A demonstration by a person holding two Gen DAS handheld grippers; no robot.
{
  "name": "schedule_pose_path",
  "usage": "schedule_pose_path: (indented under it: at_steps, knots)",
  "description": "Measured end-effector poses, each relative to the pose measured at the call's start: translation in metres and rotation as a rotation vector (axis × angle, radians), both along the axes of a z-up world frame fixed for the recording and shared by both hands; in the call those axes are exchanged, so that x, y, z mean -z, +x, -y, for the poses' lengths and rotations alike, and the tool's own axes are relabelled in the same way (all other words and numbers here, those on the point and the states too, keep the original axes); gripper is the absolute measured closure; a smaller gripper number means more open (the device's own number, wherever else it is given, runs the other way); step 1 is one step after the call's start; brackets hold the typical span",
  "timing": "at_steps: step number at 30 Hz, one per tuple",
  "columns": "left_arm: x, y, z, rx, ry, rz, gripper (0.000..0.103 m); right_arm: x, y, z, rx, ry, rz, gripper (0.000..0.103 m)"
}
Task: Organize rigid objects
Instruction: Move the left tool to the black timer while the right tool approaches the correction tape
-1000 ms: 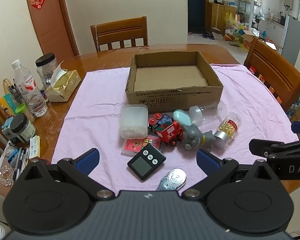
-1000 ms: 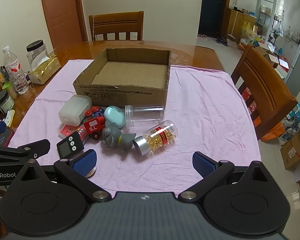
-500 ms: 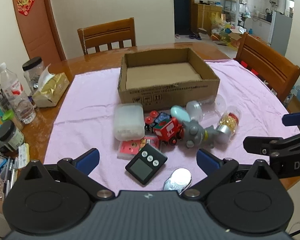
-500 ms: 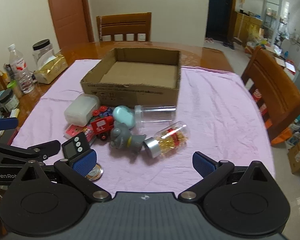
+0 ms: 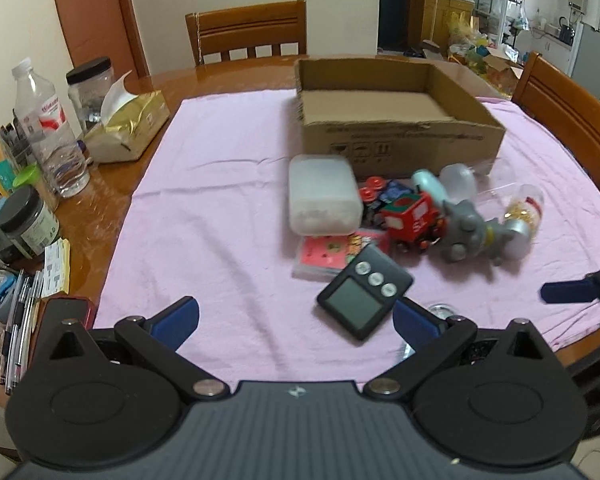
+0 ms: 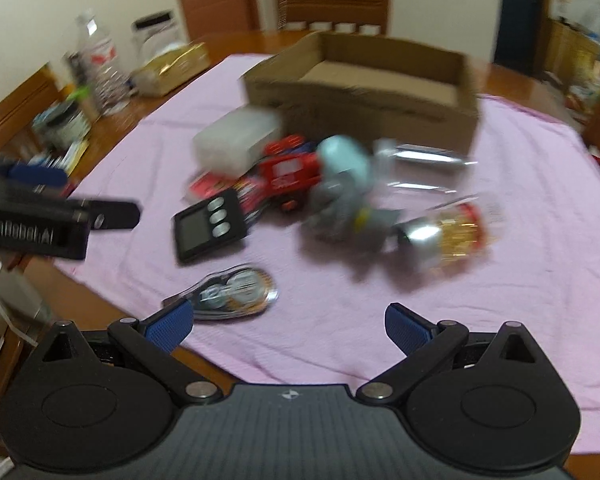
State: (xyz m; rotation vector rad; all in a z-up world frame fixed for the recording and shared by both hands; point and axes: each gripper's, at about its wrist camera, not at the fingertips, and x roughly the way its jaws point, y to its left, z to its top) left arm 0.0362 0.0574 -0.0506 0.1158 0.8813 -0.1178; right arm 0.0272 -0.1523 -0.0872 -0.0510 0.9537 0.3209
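Two hand-held grippers hover at the near edge of a surface draped in a pink cloth (image 5: 220, 220), the left hand-held gripper (image 5: 296, 316) and the right hand-held gripper (image 6: 288, 322) both spread wide and holding nothing. Just ahead lie a black timer (image 6: 208, 228) and a shiny tape dispenser (image 6: 236, 288), then a tight heap: a white plastic case (image 5: 322, 196), a red toy truck (image 5: 410, 216), a grey figurine (image 5: 466, 232) and a capsule bottle (image 6: 448, 236) on its side. Beyond sits the cardboard box (image 5: 400, 132), open and seemingly empty. Reaching into the heap could nudge the bottle into rolling, since the items touch. The right view is heavily blurred, the red card under the case is half covered, and a clear jar by the box is barely legible.
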Motion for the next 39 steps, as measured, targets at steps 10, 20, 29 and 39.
schedule_pose_path:
  at_steps: [10,20,29,39]
  knots:
    - [0.017,0.012,-0.017,0.024,0.013,-0.048,0.001,0.032,0.018,-0.054,-0.109,-0.066,0.006,0.000]
    - [0.025,0.031,-0.014,0.103,-0.018,-0.076,0.001,0.045,0.027,-0.060,-0.080,-0.120,0.008,0.000]
    - [0.036,0.064,0.025,0.149,-0.040,-0.077,0.001,0.044,0.029,-0.036,-0.025,-0.128,-0.013,0.000]
    - [0.062,0.076,0.045,0.016,-0.006,-0.092,0.001,0.043,0.027,-0.030,-0.075,-0.127,-0.013,0.000]
